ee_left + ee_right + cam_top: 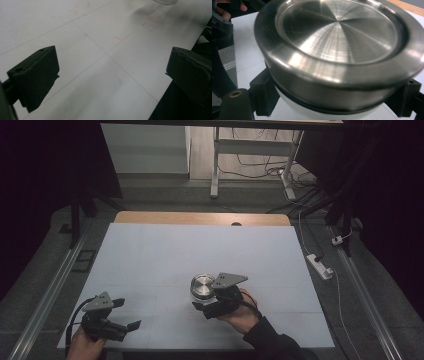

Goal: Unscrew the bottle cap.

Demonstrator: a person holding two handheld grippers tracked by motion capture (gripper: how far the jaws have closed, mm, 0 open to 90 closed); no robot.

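Right gripper (200, 306) fingers clamp the steel-lidded jar (337, 55); left gripper (127, 314) fingers spread wide, holding nothing.

We wear a dark sleeve (272, 340) and carry black grippers topped with grey three-cornered plates (229, 280), trailing black cables (75, 317).

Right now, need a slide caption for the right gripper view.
Right gripper fingers clamp a white container with a brushed steel lid.

The steel lid (337, 50) hides the white container's (312, 113) body, cut off below.
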